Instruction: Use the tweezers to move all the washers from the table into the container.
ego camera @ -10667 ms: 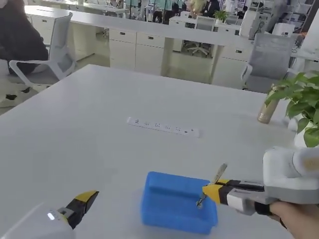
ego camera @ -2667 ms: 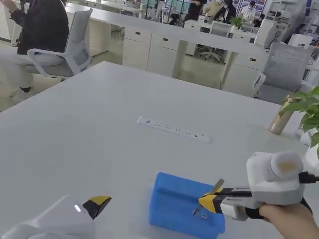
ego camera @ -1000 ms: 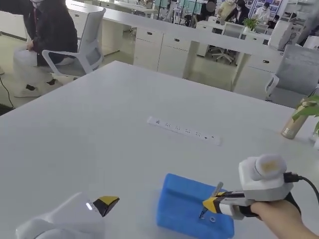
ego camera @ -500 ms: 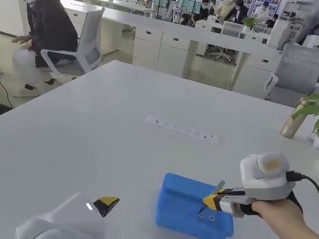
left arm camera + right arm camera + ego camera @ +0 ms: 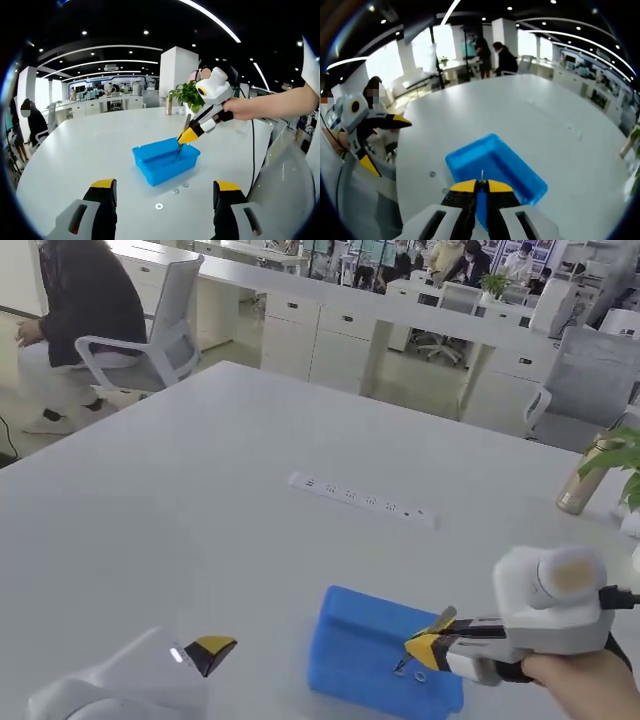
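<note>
While the right tool clamps the tweezers over the blue container, keep their tips low inside it; the left tool is apart, and washers lie on the table.

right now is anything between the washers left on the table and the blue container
Nothing visible. The three washers lie on bare table just off the near wall of the blue container, and that wall is all they must clear. The right tongs hold the tweezers over the container.
</note>
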